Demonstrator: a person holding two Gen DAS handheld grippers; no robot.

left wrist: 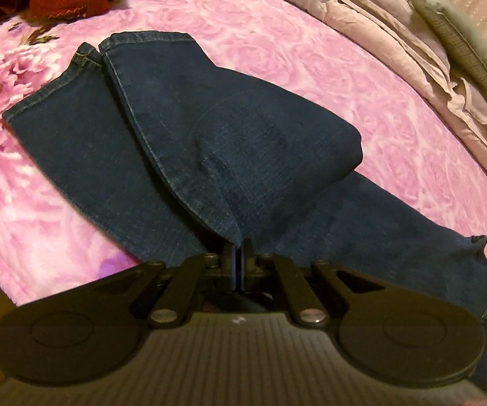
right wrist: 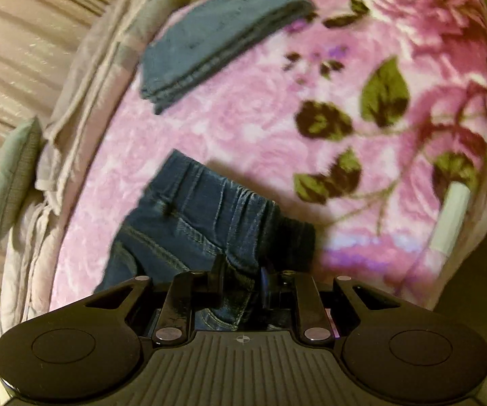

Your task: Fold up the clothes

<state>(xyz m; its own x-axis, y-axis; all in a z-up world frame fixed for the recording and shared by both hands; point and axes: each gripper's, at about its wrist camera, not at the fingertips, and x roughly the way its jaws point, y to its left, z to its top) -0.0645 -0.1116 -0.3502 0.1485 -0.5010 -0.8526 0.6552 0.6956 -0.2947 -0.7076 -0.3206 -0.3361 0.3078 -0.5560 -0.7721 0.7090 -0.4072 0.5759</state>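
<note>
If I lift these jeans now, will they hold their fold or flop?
The jeans will probably flop: the legs drape softly and crease. Thick seamed denim suggests some weight. With both the left gripper and the right gripper pinching, they will likely sag between.

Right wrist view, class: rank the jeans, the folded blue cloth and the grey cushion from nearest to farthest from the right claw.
1. Jeans: waistband bunched between the fingers of the right claw, bottom centre.
2. Grey cushion: far left, off the edge of the pink blanket.
3. Folded blue cloth: top centre, at the blanket's far end.
</note>
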